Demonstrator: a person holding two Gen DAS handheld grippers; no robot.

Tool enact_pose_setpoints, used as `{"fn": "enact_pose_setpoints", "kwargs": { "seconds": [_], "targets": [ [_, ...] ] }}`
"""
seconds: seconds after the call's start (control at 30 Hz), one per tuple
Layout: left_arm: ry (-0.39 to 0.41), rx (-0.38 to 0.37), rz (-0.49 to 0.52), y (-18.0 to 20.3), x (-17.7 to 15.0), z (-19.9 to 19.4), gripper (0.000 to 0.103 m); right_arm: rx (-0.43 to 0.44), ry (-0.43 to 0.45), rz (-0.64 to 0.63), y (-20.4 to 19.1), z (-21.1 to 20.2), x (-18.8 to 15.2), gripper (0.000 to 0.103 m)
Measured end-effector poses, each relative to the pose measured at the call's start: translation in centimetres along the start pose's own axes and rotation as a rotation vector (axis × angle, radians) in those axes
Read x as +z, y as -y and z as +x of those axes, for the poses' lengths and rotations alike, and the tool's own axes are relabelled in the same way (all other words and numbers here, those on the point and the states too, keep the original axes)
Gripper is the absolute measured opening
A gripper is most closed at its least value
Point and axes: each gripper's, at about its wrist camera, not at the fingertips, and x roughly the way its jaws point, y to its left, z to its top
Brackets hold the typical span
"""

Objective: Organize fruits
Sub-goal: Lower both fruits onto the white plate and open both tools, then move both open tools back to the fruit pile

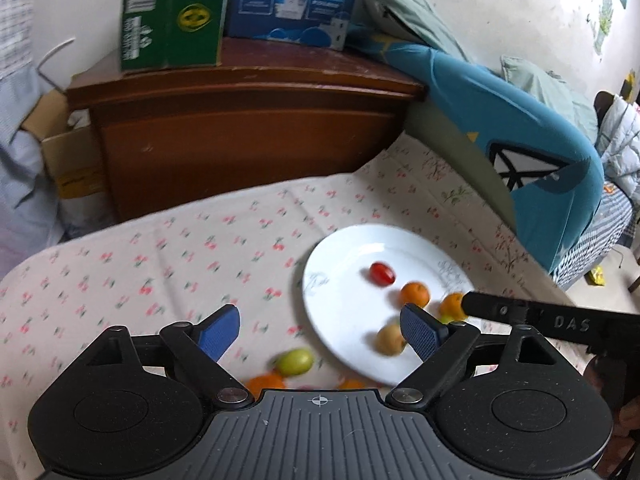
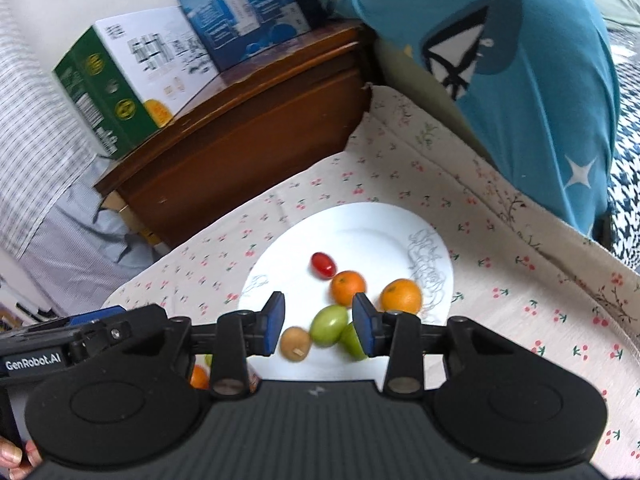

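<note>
White plate [image 2: 360,224] sits on a cherry-print cloth [image 1: 160,256] spread over the worktop. On the plate: red tomato [image 2: 323,264] farthest, two oranges [image 2: 347,287] [image 2: 401,295] nearer, a green fruit [image 2: 329,324], a second green one [image 2: 352,340] partly behind the right finger pad, and a tan round fruit [image 2: 295,344] near the plate's near edge.

Off the plate, on the cloth to its left: one green fruit [image 1: 295,362], just beside an orange [image 1: 266,383] that is half cut off by the gripper body. Another orange sliver [image 1: 352,383] shows nearer the plate rim; too little is visible to say more.

Left gripper [image 1: 320,332]: fingers spread wide, holding nothing, hanging above the loose fruit and the plate's left rim. Its right pad overlaps the tan fruit in view; contact cannot be told.

Right gripper [image 2: 320,324]: fingers apart, nothing clamped, the green fruit seen in the gap between them. Touching or above, cannot tell.

Open room: wide bare cloth left of the plate and to its far side. Far edge closed by a wooden cabinet [image 1: 248,136] carrying a green box [image 1: 172,12] and a blue box [image 1: 292,0]. Right side crowded by a blue cushion [image 2: 540,100]. The left view is blurred.
</note>
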Motion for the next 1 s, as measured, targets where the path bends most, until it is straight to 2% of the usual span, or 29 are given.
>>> {"fn": "enact_pose_setpoints", "kwargs": {
  "seconds": [0.57,0.73,0.87,1.0],
  "targets": [
    [-0.034,0.055,-0.007,-1.3,-4.2,-2.5,0.089,0.045,-0.066,-0.062,-2.2,-1.4,-4.9,0.039],
    [-0.076,0.066,-0.001,-1.3,-5.6,-2.4,0.089,0.052,-0.096,-0.073,-2.6,-1.3,-6.0,0.038],
    [-0.117,0.102,0.023,-1.3,-6.8,-2.1,0.089,0.056,-0.11,-0.083,-2.9,-1.2,-6.7,0.039],
    [-0.146,0.092,0.016,-1.7,-7.7,-1.8,0.089,0.066,-0.128,-0.092,-3.3,-0.8,-7.2,0.038]
  ]
}}
